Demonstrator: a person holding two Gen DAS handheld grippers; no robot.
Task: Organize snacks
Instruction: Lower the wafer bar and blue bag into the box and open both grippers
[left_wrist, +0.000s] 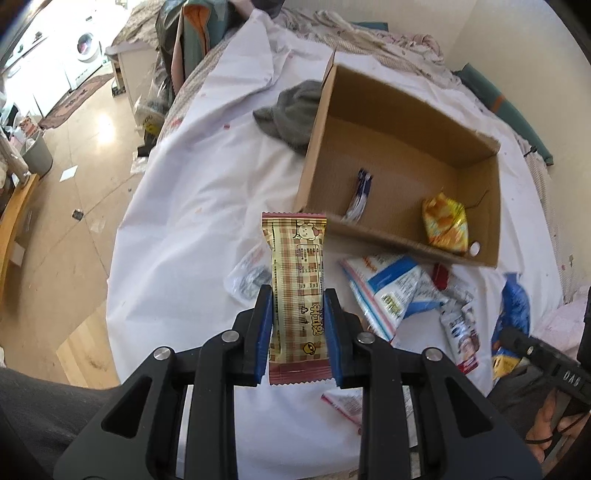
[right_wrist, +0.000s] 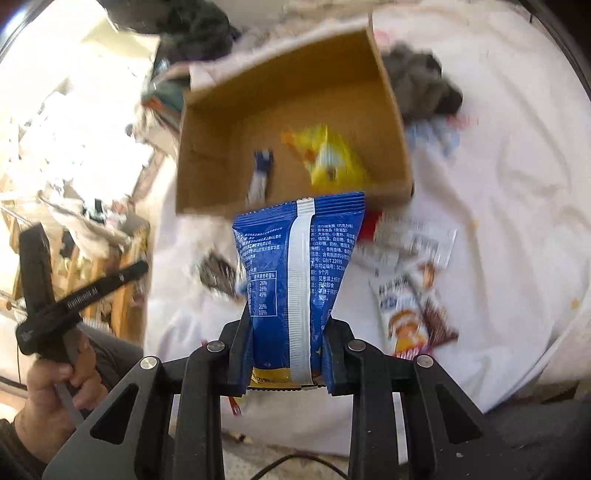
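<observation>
From the left wrist camera, my left claw (left_wrist: 297, 314) is closed on a beige checked snack bar (left_wrist: 297, 284), held upright above the white sheet (left_wrist: 184, 266). Beyond it stands the cardboard box (left_wrist: 314, 147), with a yellow packet (left_wrist: 445, 221) and a small blue-white packet (left_wrist: 359, 195) inside.

From the right wrist camera, my right claw (right_wrist: 288, 332) grips a blue snack bag (right_wrist: 295, 266), just in front of the box (right_wrist: 391, 110). Other packets (right_wrist: 410, 314) lie loose on the sheet to the right.
</observation>
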